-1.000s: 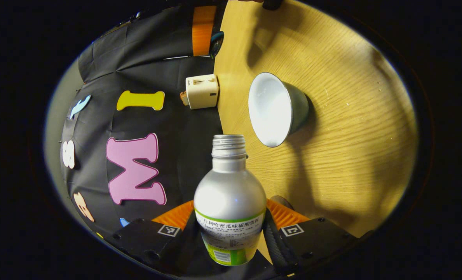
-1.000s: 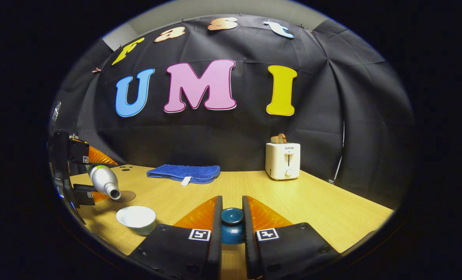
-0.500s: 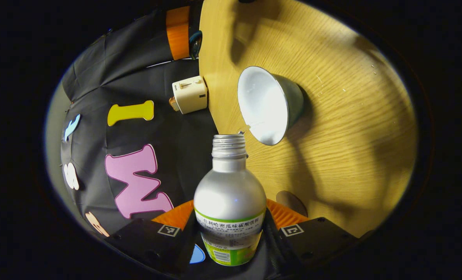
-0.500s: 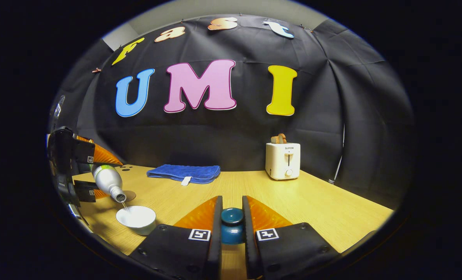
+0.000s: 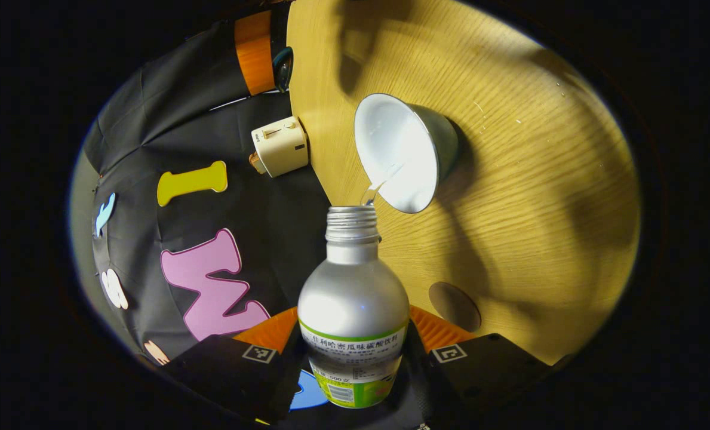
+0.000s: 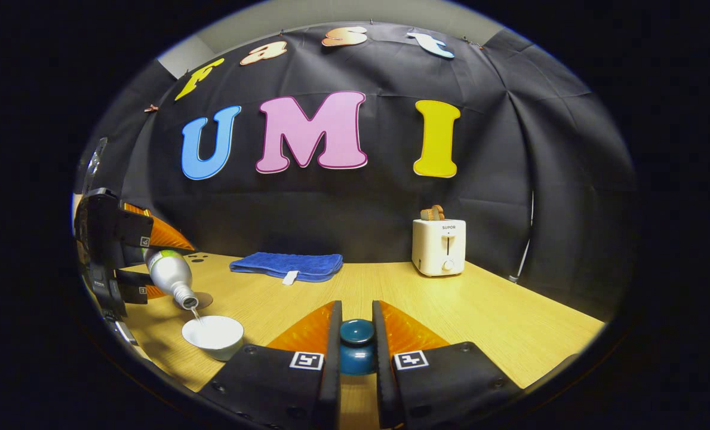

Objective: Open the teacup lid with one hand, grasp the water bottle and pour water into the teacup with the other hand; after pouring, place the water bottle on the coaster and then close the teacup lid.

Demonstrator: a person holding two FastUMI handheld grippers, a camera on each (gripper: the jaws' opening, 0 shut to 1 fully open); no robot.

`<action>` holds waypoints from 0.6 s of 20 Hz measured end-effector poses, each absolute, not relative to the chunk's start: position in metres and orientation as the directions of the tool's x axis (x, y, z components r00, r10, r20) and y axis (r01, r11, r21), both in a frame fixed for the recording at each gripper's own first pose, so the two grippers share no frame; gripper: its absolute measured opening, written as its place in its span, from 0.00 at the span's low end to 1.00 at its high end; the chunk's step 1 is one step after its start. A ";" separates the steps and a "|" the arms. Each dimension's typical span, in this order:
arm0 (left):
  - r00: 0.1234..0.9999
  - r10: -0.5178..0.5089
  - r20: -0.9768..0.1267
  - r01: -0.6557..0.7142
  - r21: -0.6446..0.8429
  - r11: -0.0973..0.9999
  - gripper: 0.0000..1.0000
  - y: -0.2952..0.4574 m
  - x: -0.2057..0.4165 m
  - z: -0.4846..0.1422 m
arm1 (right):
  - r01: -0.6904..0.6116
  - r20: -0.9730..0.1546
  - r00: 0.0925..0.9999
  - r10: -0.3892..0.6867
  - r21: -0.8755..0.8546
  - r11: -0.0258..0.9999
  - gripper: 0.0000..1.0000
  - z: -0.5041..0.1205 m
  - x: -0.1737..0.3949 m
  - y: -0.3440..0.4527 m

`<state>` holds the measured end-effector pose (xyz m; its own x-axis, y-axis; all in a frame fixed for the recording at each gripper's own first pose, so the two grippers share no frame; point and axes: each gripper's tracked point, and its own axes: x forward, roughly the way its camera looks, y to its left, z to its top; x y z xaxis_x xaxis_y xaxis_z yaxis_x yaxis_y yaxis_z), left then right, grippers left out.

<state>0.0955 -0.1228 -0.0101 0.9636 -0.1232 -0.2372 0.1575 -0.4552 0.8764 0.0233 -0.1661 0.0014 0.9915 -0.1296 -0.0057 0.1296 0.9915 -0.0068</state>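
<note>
In the left gripper view, the left hand-held gripper (image 5: 355,352) pinches the water bottle (image 5: 353,310) around its lower body, one finger pressed on each side. The bottle is tipped toward the teacup (image 5: 403,152), which stands open on the bench (image 5: 540,179). A thin stream of water (image 5: 375,188) runs from the bottle's uncapped mouth into the cup. The round coaster (image 5: 454,306) lies bare on the bench, near the gripper. A toaster (image 5: 280,145) stands at the far edge of the bench.

In the right gripper view, the right hand-held gripper (image 6: 356,340) is closed on the knob of the teacup lid (image 6: 356,346), holding it well apart from the cup. At the left edge the left hand-held gripper (image 6: 125,263) holds the water bottle (image 6: 169,275) mouth-down just above the teacup (image 6: 213,335), with the water falling in. A blue cloth (image 6: 286,266) lies folded near the back of the bench, and the toaster (image 6: 439,246) stands to its right.

The step in hand looks like the pouring itself. Next, the bottle needs tilting back upright to stop the flow cleanly, then setting down squarely on the coaster before the lid goes back on the cup.
</note>
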 end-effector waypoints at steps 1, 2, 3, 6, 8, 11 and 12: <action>0.965 -0.122 -0.234 0.153 0.873 -0.462 0.79 -0.122 0.098 -0.008 | 0.130 -0.005 0.992 -0.130 -0.007 0.992 0.28 0.002 0.023 -0.166; 0.965 -0.121 -0.234 0.152 0.869 -0.471 0.79 -0.122 0.098 -0.009 | 0.130 -0.006 0.992 -0.130 -0.007 0.992 0.28 0.001 0.023 -0.166; 0.965 -0.118 -0.233 0.149 0.863 -0.482 0.79 -0.121 0.096 -0.007 | 0.130 -0.005 0.992 -0.130 -0.007 0.992 0.28 0.001 0.023 -0.166; 0.967 -0.113 -0.226 0.139 0.848 -0.511 0.79 -0.123 0.091 -0.009 | 0.129 -0.005 0.992 -0.129 -0.007 0.992 0.28 0.001 0.023 -0.166; 0.969 -0.113 -0.220 0.129 0.841 -0.525 0.79 -0.125 0.090 -0.009 | 0.129 -0.006 0.992 -0.129 -0.007 0.992 0.28 0.001 0.023 -0.166; 0.971 -0.113 -0.211 0.120 0.836 -0.535 0.79 -0.126 0.090 -0.008 | 0.129 -0.005 0.992 -0.129 -0.007 0.992 0.28 0.001 0.023 -0.166; 0.971 -0.114 -0.210 0.118 0.835 -0.538 0.79 -0.126 0.088 -0.009 | 0.129 -0.005 0.992 -0.129 -0.007 0.992 0.28 0.001 0.023 -0.166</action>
